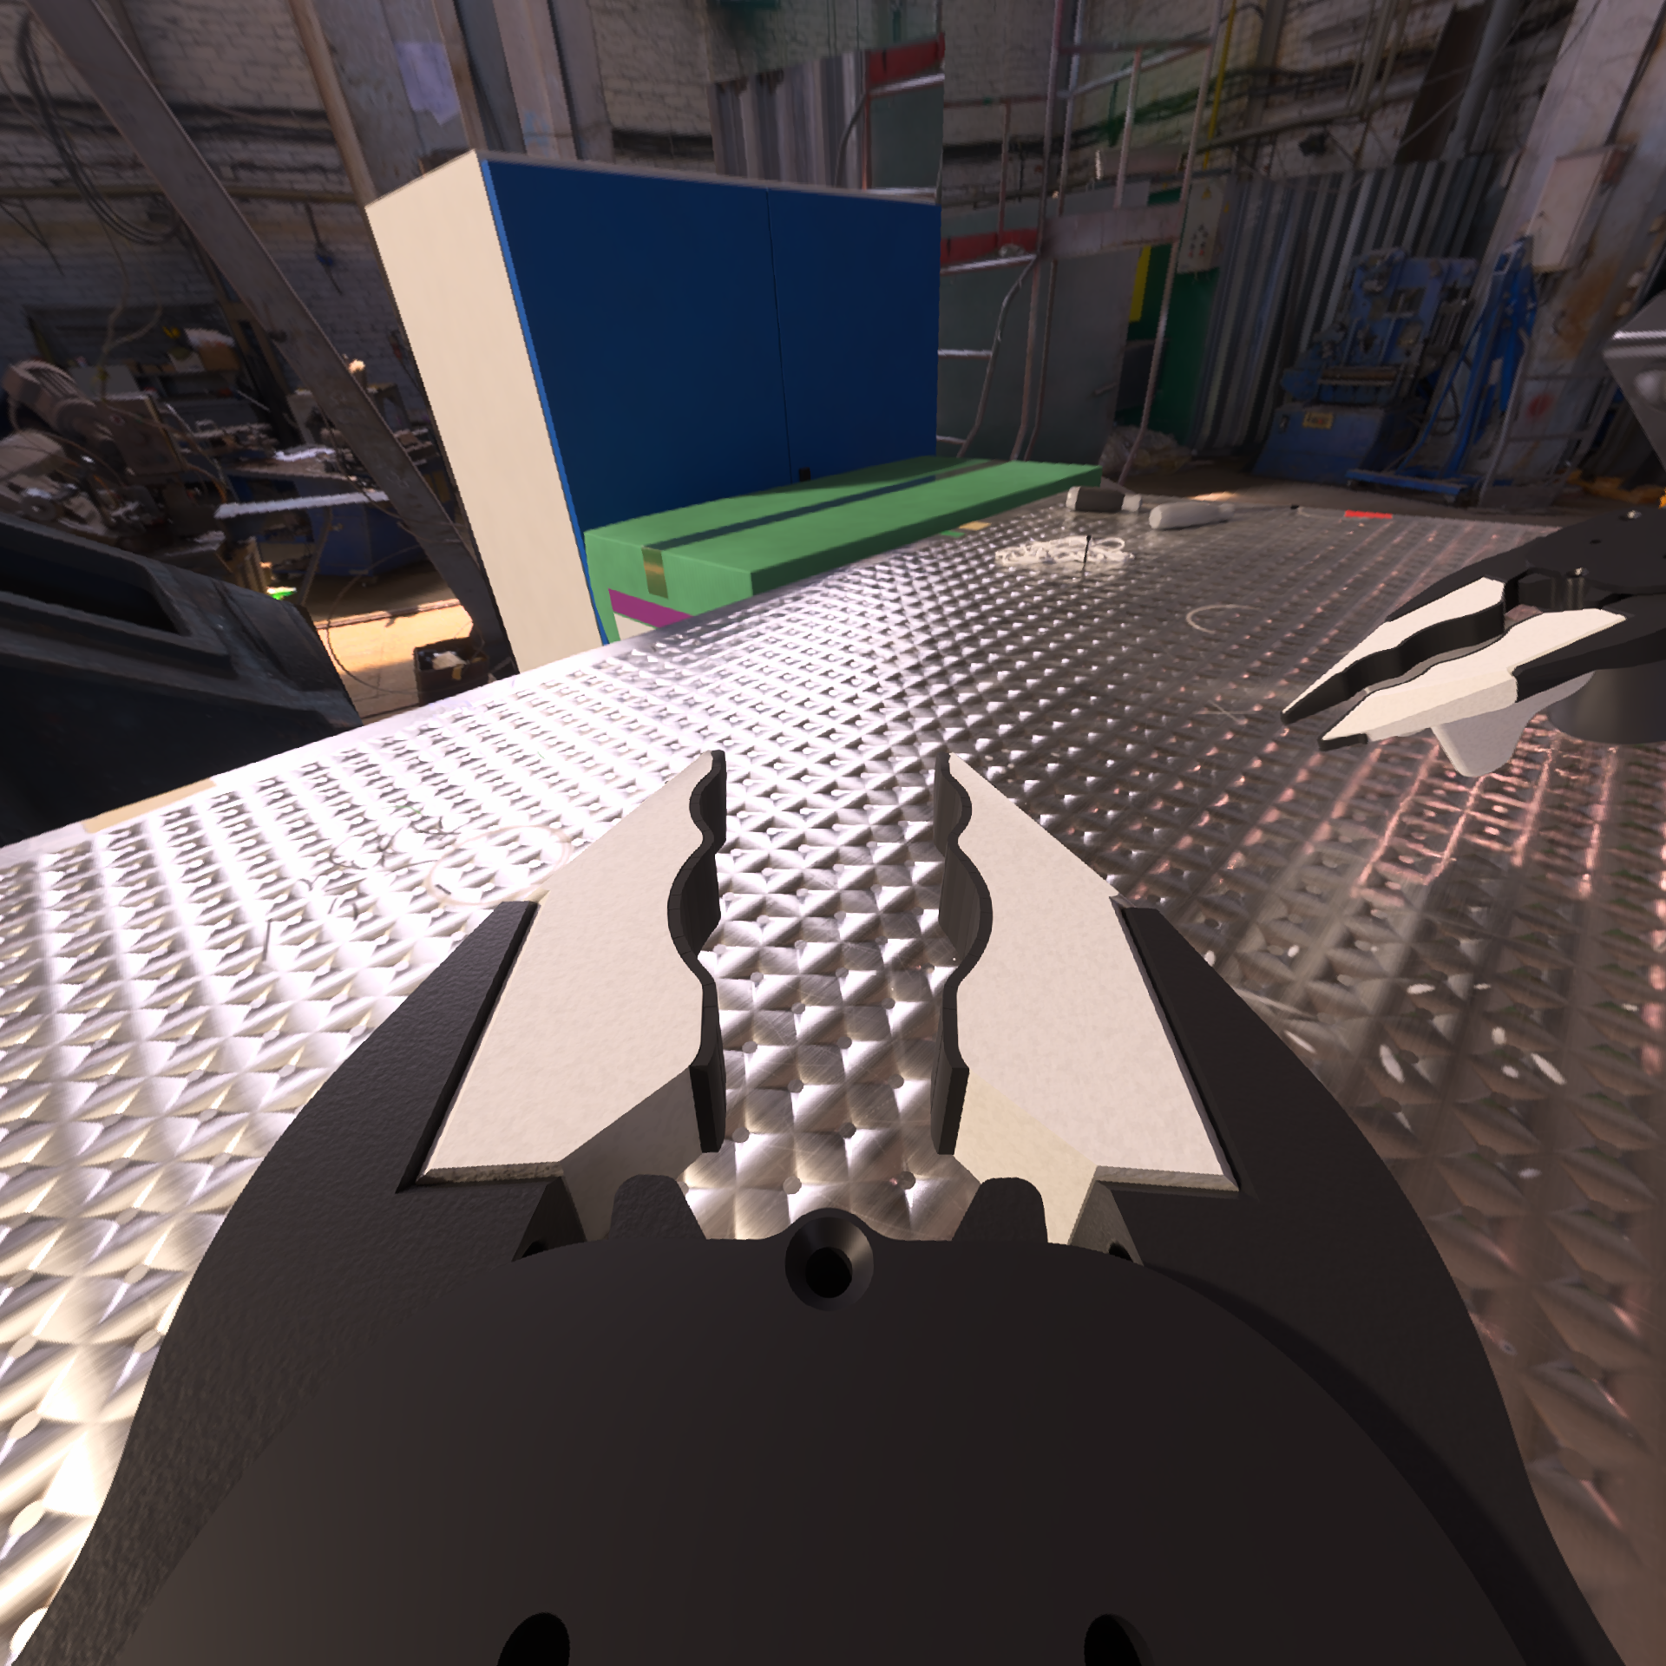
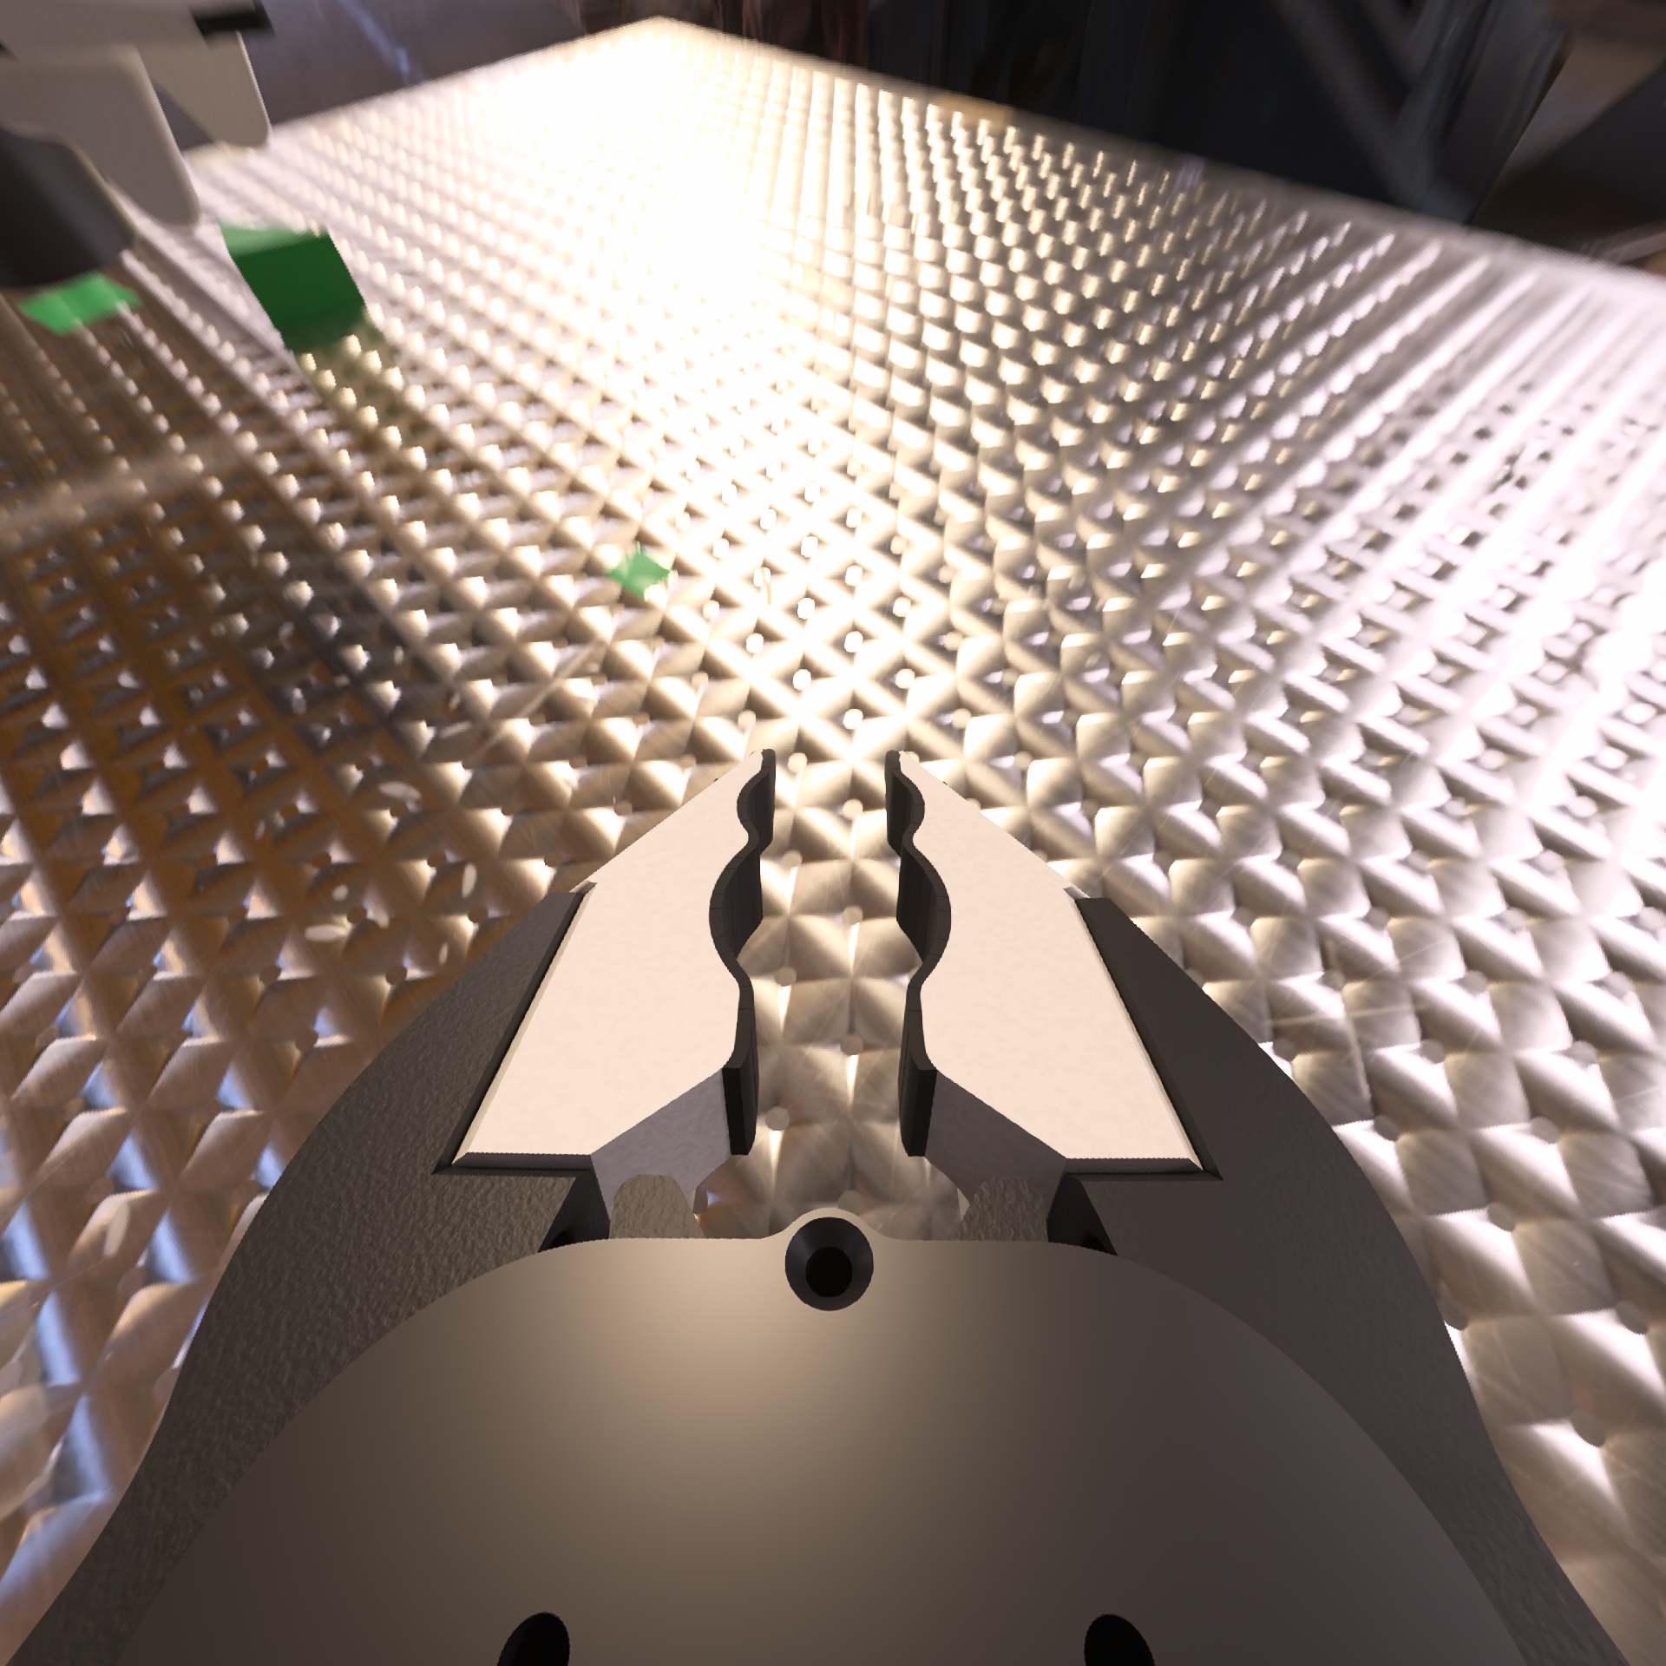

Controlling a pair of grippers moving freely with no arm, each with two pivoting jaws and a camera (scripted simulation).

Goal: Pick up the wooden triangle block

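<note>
Embossed steel bench (image 1: 1172, 811), largest item, spans both views. Blue cabinet (image 1: 721, 343) at 12 o'clock in the left wrist view, green box (image 1: 811, 532) lying before it. Left gripper (image 1: 829, 784): jaws apart, empty. Right gripper (image 2: 829, 775): jaws apart, empty. Small green piece (image 2: 638, 572) at 11 o'clock in the right wrist view. Wooden triangle block: not identifiable in either view. Step judged: search; next, locate the block before any approach.

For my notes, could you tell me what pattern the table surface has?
Shiny metal table embossed with a raised diamond grid; clearest in the right wrist view.
</note>
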